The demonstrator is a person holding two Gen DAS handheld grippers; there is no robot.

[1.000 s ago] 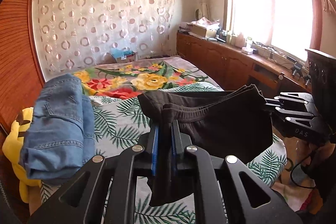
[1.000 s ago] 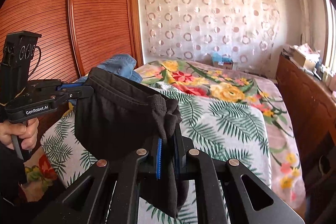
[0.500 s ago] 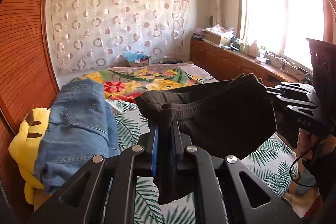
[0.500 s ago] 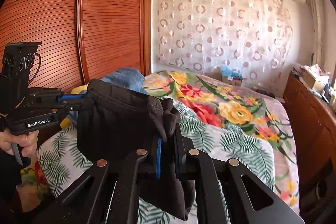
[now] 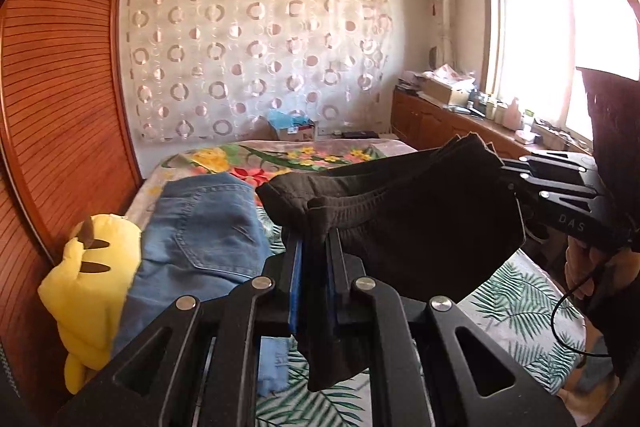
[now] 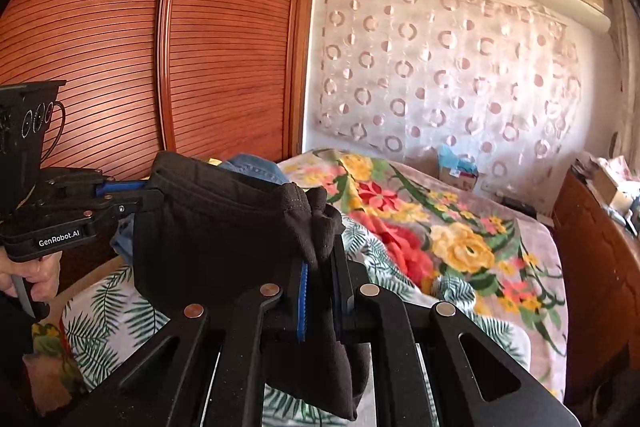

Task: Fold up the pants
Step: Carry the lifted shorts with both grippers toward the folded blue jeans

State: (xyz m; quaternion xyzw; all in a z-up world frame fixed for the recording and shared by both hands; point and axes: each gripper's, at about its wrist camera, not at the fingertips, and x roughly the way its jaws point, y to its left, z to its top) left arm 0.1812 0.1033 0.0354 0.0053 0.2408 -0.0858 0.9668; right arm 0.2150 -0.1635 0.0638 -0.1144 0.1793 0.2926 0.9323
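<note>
The black pants (image 5: 404, 227) are held in the air above the bed (image 6: 452, 227), folded into a short bundle and stretched between the two grippers. No part of the garment is seen touching the bedspread.

The left gripper (image 5: 314, 267) is pressed together on one end of the bundle; a bunch of fabric is pinched between its blue-lined fingers and a loose tail hangs below them. The right gripper (image 6: 320, 275) is likewise pinching the opposite end, with gathered cloth above the fingers and a flap hanging beneath. In each view the other gripper is seen clamped on the far end of the garment.

The fabric is judged to be a soft, light knit. It sags between the two holds and keeps no shape of its own. Several layers are stacked at the upper edge, so slipping of an inner layer is possible if either pinch is relaxed. Hold is best taken at the thick outer corners, where all layers are caught together, and light tension is to be kept between the grippers.

Folded blue jeans (image 5: 200, 239) lie at the left edge of the bed, beside a yellow plush toy (image 5: 92, 287). The middle of the bed is judged suitable for laying the bundle down.
</note>
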